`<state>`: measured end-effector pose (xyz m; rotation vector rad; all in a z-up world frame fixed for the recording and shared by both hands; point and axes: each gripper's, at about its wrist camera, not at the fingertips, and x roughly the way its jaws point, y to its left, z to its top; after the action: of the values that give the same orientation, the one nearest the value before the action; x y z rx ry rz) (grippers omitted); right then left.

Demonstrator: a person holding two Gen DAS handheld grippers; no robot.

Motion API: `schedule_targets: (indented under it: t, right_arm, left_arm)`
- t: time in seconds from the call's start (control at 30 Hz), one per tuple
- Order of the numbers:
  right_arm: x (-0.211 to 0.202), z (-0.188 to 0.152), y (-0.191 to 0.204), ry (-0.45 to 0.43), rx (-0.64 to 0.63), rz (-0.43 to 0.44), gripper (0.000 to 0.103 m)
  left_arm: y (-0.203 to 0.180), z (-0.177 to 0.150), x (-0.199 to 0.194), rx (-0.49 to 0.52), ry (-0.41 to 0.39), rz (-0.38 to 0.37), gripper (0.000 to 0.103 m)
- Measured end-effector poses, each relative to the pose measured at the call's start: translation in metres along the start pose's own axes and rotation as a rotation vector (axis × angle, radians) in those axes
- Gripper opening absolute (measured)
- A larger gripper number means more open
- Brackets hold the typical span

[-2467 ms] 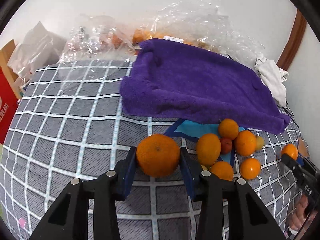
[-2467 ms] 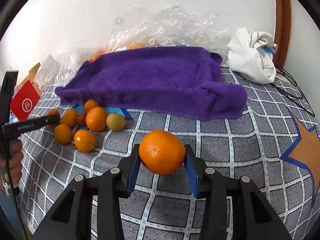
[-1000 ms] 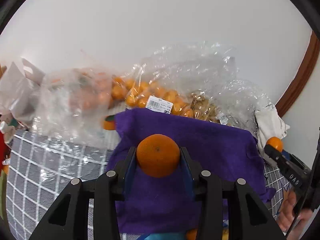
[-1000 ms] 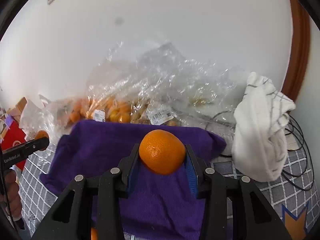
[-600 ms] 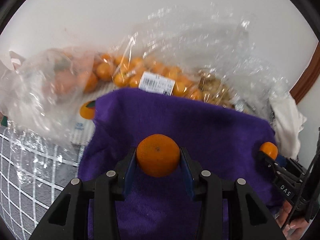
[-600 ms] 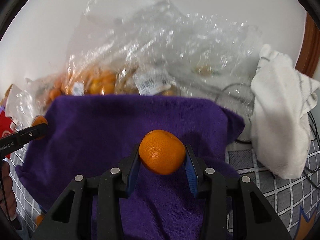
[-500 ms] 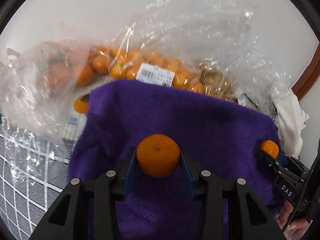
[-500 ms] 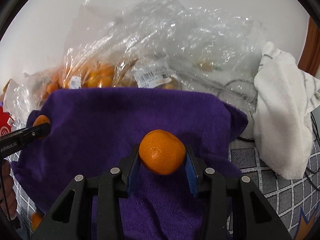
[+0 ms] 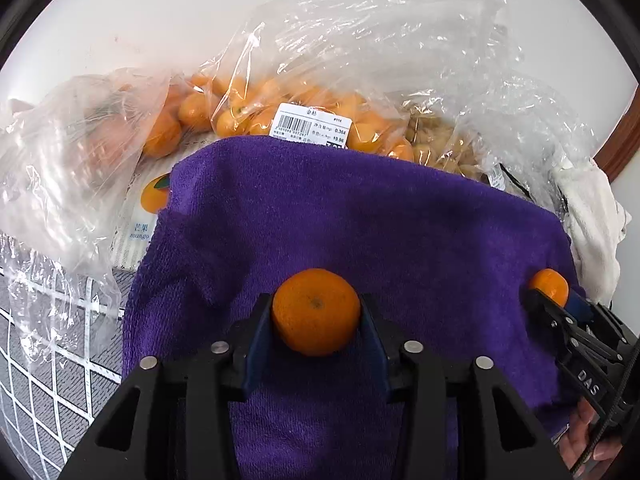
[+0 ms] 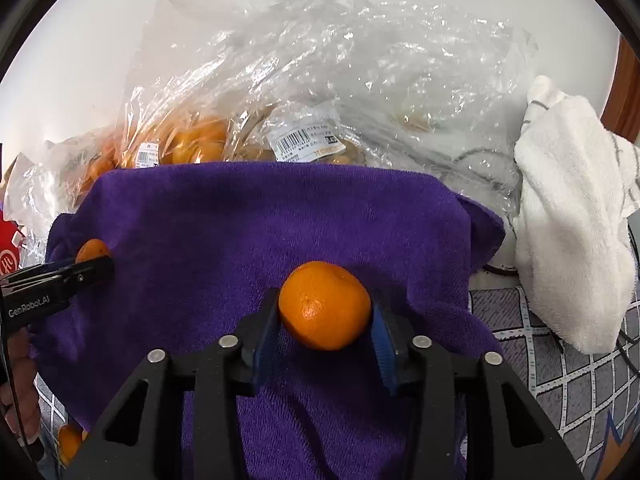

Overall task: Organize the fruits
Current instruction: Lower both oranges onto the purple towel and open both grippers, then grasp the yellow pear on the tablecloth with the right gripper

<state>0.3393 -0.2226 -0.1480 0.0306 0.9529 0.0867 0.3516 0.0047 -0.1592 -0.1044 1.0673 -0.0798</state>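
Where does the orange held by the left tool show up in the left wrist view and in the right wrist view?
Left wrist view: the round orange in the left tool sits low in the centre, clamped between the blue pads.
Right wrist view: the same orange peeks out at the far left edge, above the left tool's black tip.
Shared landmark: the purple terry towel lies under both.

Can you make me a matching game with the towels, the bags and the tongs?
Things:
1. purple towel
2. white towel
3. left tongs
4. clear bags

Clues:
A. crumpled at the far right
B. squeezing an orange
C. spread flat under both tongs
D. against the wall, full of small oranges

Pairs: 1-C, 2-A, 3-B, 4-D
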Motion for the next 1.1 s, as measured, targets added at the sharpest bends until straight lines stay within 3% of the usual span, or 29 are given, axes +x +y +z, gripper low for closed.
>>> schedule_targets:
  t: [0.2,0.43,0.63,0.8,0.9,1.0,1.1]
  right_arm:
    - [-0.039,0.005,-0.003,-0.081,0.021,-0.017,0.076]
    - [-0.108,-0.008,-0.011,-0.161,0.086,-0.041,0.077]
    - [-0.150,-0.039,-0.014,-0.201,0.076,-0.051,0.077]
    - [-0.160,-0.065,-0.013,-0.206,0.076,-0.077,0.077]
    - [-0.158,-0.079,-0.016,-0.186,0.098,-0.031,0.077]
    - [-0.149,-0.089,-0.011,-0.131,0.099,0.019,0.077]
    - [-0.142,-0.099,-0.002,-0.107,0.074,0.025,0.077]
  left_arm:
    - [-0.003,0.001,-0.026,0.016,-0.058,0.003,0.056]
    - [0.003,0.003,-0.081,0.005,-0.156,-0.016,0.056]
    - [0.005,-0.021,-0.127,0.048,-0.228,-0.007,0.056]
    - [0.029,-0.054,-0.151,0.035,-0.258,0.046,0.056]
    - [0.044,-0.073,-0.156,0.009,-0.240,0.026,0.056]
    - [0.056,-0.092,-0.159,-0.005,-0.246,0.068,0.056]
    - [0.064,-0.107,-0.158,-0.007,-0.242,0.066,0.056]
